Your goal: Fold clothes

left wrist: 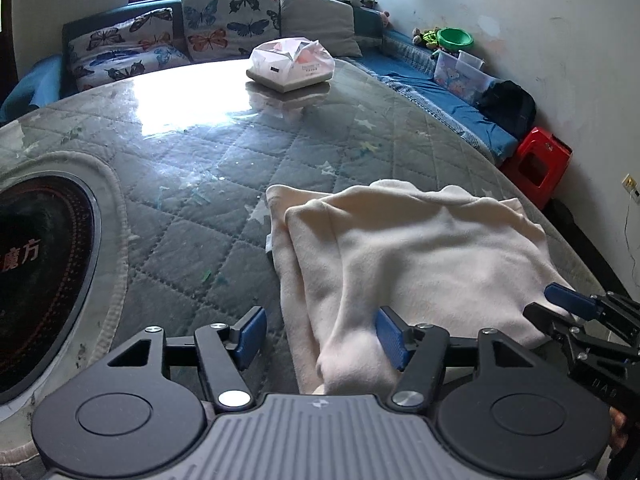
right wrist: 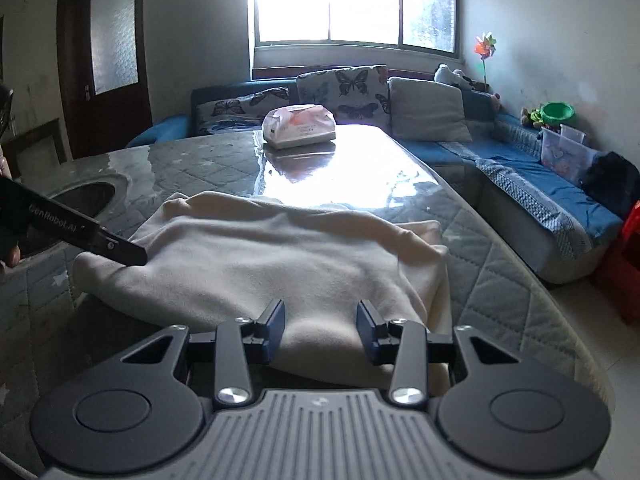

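Note:
A cream garment (left wrist: 416,256) lies folded over on the grey quilted table (left wrist: 224,184); it also shows in the right wrist view (right wrist: 256,256). My left gripper (left wrist: 320,338) is open, its jaws wide apart around the garment's near left corner, which bunches up between them. My right gripper (right wrist: 320,330) is open at the garment's near edge, with cloth between its blue pads (right wrist: 276,330). The right gripper also appears at the right in the left wrist view (left wrist: 576,312). The left gripper's body (right wrist: 84,232) rests over the garment's left side.
A tissue pack (left wrist: 290,64) stands at the table's far end. A round dark inset (left wrist: 36,280) is sunk in the table at left. A blue sofa with butterfly cushions (left wrist: 224,20) wraps the far and right sides. A red stool (left wrist: 536,160) stands at right.

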A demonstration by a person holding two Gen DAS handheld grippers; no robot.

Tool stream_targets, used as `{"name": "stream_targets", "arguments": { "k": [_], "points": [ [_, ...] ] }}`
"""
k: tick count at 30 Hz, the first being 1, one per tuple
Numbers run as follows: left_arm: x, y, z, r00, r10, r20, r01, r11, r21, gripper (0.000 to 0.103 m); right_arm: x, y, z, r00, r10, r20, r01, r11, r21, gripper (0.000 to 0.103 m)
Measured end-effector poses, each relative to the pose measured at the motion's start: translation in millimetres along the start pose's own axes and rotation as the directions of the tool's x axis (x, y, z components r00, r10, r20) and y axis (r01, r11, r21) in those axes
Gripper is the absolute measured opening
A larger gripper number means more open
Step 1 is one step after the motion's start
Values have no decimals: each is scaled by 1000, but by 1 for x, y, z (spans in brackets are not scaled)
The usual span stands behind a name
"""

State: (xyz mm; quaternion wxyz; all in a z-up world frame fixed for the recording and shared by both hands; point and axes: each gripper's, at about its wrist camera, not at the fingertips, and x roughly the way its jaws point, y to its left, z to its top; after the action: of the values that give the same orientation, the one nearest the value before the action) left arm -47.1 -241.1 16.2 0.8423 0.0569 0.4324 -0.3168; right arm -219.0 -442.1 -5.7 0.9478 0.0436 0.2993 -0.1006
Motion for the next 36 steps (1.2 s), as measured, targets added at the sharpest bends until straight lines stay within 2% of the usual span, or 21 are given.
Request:
{"name": "stream_targets", "arguments": {
  "k": [3,5,9,14,22,25,30,36],
  "points": [
    [-3,0,-2,1000,14,3,-14,1000,-5,64,-3,3,2,1000,-18,0,18,1000,-22,42],
    [-5,-1,-3,1000,27,9,-27,1000,-8,66,-7,7,4,999,-45,0,45,999,-20,52],
    [-14,-3,-8,999,42,25,-42,999,-6,71,-14,11,5,999,-53,-9,53,998,33,62],
    [-26,-7,-17,998,45,36,-44,999,-5,77,-23,19,1,998,-66,-20,67,997,49,70],
    [-40,-16,-34,996,58,61,-58,998,0,97,-36,24,-7,996,-79,-40,83,990,114,85],
    [-44,-19,-39,997,52,60,-52,999,0,103,-41,24,-12,995,-84,-47,90,986,143,86],
    [-50,-21,-46,998,31,55,-29,999,-36,103,-48,23,-19,994,-92,-60,102,976,193,90],
    [-57,-29,-59,999,13,51,-11,999,-53,103,-52,28,-24,990,-118,-72,129,975,178,95]
  ]
}}
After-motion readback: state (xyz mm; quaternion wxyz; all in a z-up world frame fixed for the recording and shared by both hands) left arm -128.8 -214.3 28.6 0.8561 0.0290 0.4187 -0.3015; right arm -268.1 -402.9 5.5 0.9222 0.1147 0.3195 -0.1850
